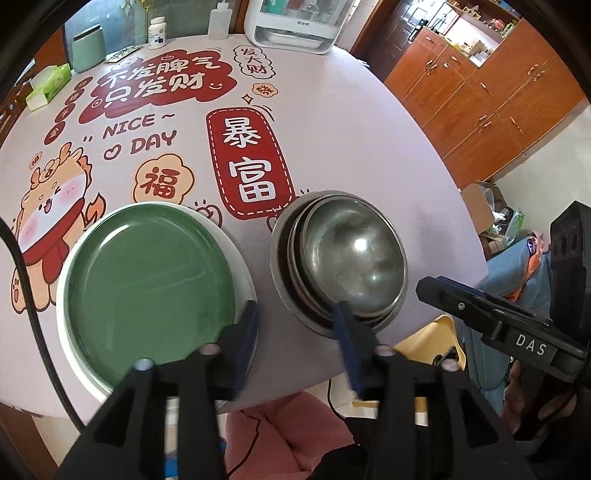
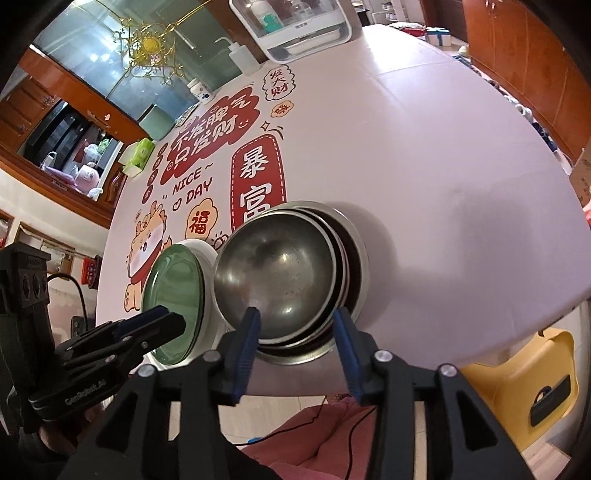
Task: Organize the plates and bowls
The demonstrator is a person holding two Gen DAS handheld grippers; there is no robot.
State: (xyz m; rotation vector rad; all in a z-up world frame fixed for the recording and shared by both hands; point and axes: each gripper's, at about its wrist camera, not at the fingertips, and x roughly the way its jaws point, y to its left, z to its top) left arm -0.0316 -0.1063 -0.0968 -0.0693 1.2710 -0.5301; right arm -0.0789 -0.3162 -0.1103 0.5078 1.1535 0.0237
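Two stacks sit side by side near the close edge of the round surface [image 1: 369, 140], which wears a pale cloth printed with red banners and a cartoon dragon.

In the left wrist view, the green plate [image 1: 147, 273] lies at about eight o'clock from the middle of the picture, resting on a white plate [image 1: 246, 273] whose rim shows around it. Just to the right, at about four o'clock, stands the stack of steel bowls [image 1: 347, 258], nested one inside another and leaning slightly off centre. The two stacks are just beside each other, not quite touching.

The left tool [image 1: 295, 317] has its blue pads apart, one over the near rim of the plates, the other over the near rim of the bowls; nothing is pinched between them. Whether either pad touches a rim I cannot tell.

In the right wrist view, the right tool [image 2: 297, 326] also stands apart, its pads straddling the near rim of the bowl stack at six o'clock without pressing on it. The plates sit at nine o'clock from the bowls.

At twelve o'clock, on the far side of the surface, are a white appliance [image 1: 295, 26], a squeeze bottle [image 1: 218, 20], a pill bottle [image 1: 157, 33] and a green canister [image 1: 88, 50].
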